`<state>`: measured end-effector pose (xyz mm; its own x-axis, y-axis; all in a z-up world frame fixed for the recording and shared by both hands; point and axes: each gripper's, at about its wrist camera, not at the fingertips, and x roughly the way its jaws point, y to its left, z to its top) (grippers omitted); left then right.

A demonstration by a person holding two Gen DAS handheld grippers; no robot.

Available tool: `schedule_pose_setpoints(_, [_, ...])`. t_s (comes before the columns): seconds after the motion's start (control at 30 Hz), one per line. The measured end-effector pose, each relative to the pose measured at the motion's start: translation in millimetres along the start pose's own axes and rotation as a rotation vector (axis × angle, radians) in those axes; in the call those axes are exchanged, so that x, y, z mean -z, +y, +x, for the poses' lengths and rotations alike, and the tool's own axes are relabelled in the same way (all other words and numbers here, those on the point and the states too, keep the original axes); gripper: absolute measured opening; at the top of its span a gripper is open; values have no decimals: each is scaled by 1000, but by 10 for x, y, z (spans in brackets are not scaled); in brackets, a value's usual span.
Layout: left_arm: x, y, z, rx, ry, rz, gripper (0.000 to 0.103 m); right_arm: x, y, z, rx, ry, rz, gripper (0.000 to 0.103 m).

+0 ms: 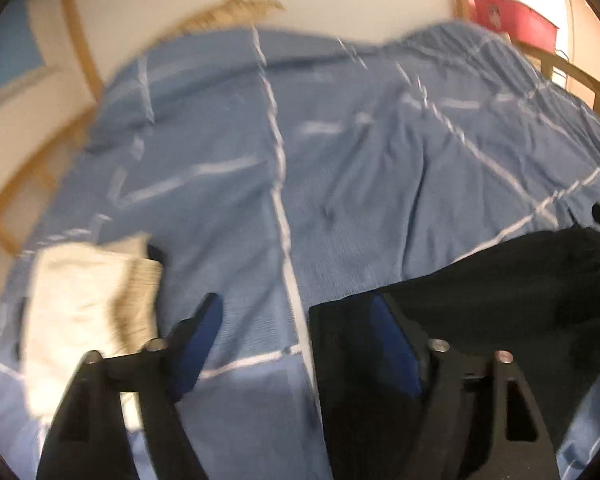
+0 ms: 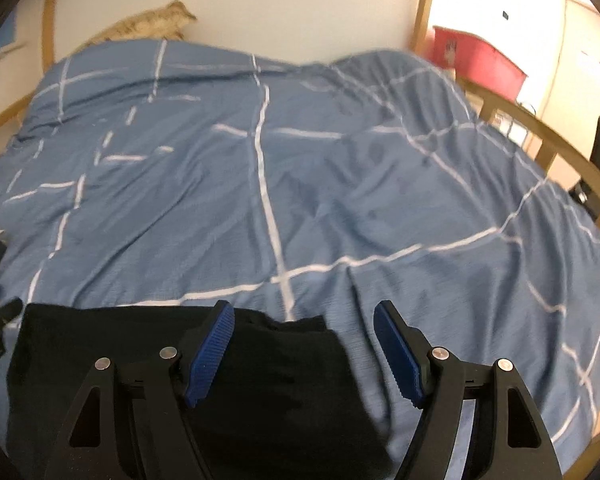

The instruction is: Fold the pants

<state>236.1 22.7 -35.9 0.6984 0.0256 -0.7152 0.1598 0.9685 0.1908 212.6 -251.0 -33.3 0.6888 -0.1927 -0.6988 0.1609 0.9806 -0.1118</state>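
**Jaws spread on both grippers, dark pants lying folded on the bed**

Jaws of the left gripper [image 1: 296, 322] stand wide apart with nothing between the blue pads but bedspread; the right-hand pad sits over the near left corner of the black pants [image 1: 480, 304] without pinching it. The right gripper [image 2: 304, 334] is likewise released, its pads parted above the right part of the pants [image 2: 172, 364], and no cloth is caught between them. Both tools point steeply down at the bed, which suggests the person has let go so the fabric can settle flat instead of being dragged.

The pants lie at the near edge of the blue bedspread [image 2: 300, 168] with white grid lines. They look like a compact, squarish dark slab with a fairly straight far edge and a small uneven lump at the far right corner; the black cloth hides any layers or creases, so how many folds it has I cannot tell. My guess is the folding is nearly complete.

To the left, a pale folded garment [image 1: 84, 304] rests apart from the pants.
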Motion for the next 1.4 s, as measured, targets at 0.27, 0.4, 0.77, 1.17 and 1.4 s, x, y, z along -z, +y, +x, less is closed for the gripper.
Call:
schedule_pose_setpoints(0.27, [225,-441,-208,-5,10,64,76,131,-335,172,-166,16,-4,73])
schedule_pose_setpoints(0.4, [373,-614,-74,32,91,38,76,194,-407,336,-212,49,6,70])
schedule_pose_setpoints(0.77, [520,-674,55,22,136,-2,76,223,-362,312,-245,15,-38,35])
schedule_pose_setpoints(1.17, [648,-489,-21,-22,121,-106,76,75,-286,469,-121,0,-13,60])
schedule_pose_setpoints(1.4, [692,-159,-522,-58,38,-182,76,224,-306,-196,-47,-112,44,73])
